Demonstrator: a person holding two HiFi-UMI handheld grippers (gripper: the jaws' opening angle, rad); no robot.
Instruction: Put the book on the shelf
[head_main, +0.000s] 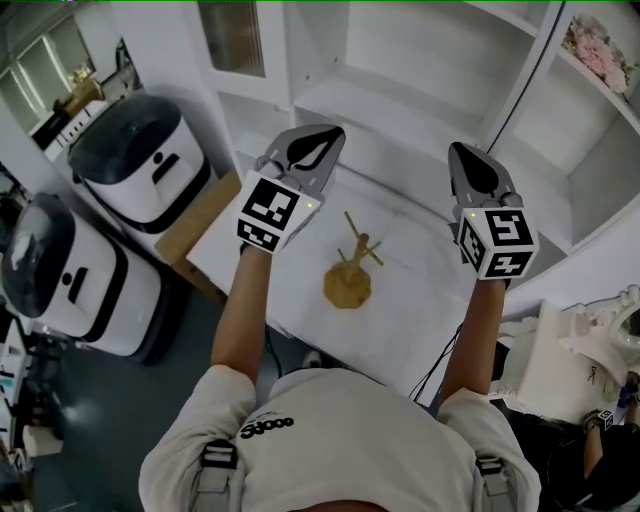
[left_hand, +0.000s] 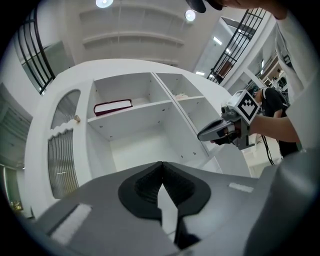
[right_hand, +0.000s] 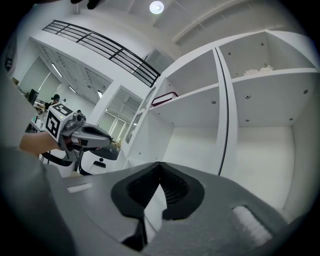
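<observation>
Shelf bay stock: one book, two grippers, one stand, two machines.
One dark red book (left_hand: 113, 106), lying flat on an upper board in the left compartment of the white shelf unit (left_hand: 135, 145). Left gripper (head_main: 328, 138) and right gripper (head_main: 461, 153): jaws closed tip to tip, nothing between. One wooden peg stand (head_main: 349, 277) upright on white table (head_main: 415, 305). Two white machines (head_main: 140, 165) beside it. Shirt print illegible.
</observation>
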